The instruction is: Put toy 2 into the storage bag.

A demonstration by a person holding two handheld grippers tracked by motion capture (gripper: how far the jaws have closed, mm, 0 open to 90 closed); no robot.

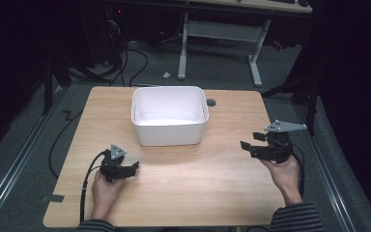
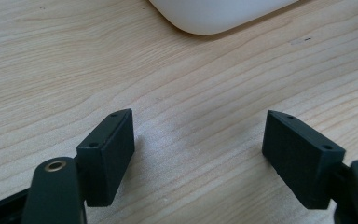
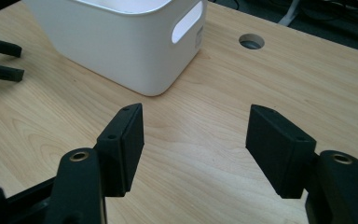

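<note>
White bin point(image 1: 169, 126) sits mid-table point(image 1: 198, 193) toward the far edge, left gripper point(image 1: 129, 169) near its front-left corner and right gripper point(image 1: 249, 145) off its right side, both with jaws apart, gripping nothing, above bare wood.

A dim lab or workshop room: a plain wooden table point(image 1: 174, 193) with a cable hole point(image 1: 211, 102) stands on grey carpet, loose cables point(image 1: 125, 63) trailing past a white-legged desk point(image 1: 222, 34) beyond it, far ahead of the fingers.
</note>
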